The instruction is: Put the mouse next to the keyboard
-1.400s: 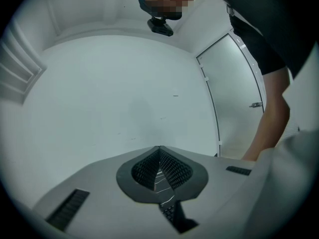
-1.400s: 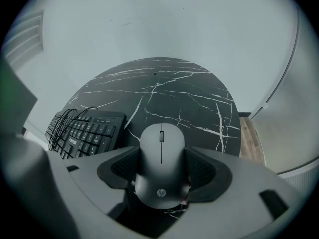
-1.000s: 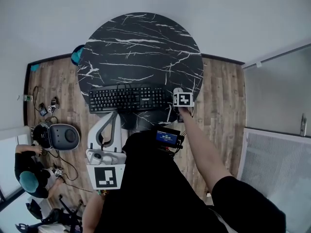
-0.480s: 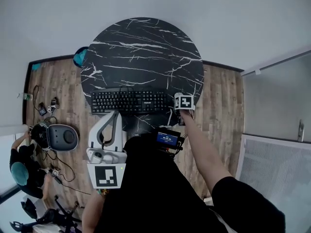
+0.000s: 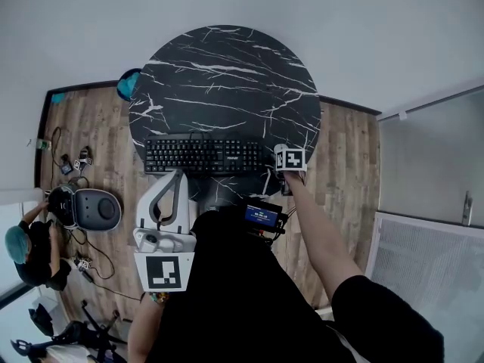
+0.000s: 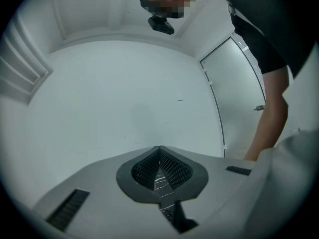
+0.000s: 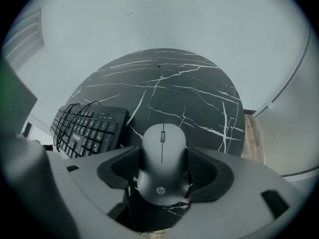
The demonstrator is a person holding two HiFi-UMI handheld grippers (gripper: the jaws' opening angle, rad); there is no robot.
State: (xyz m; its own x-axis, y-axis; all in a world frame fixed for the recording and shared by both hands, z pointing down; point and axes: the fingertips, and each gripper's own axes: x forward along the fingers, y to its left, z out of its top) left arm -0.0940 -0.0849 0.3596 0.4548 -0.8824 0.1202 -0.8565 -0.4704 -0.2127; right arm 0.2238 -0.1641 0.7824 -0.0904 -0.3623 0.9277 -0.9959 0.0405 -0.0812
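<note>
- Wood-plank floor [image 5: 91, 127] and plain white walls surround me.
- Round counter [image 5: 227, 74]: glossy black marble pattern with thin white veins.
- Flat, rectangular black keyboard [image 5: 203, 157] lies across the counter's near part, with a thin cable looped over its keys.
- My left tool [image 6: 159, 171], grey with ribbed black pads, is closed on nothing, near my body.
- My right tool [image 7: 163, 178] clamps the mouse by both sides.
- Mouse [image 7: 162, 146]: smooth matte dark grey, a rounded oval with a slim scroll wheel, just beside the keyboard's right end.
</note>
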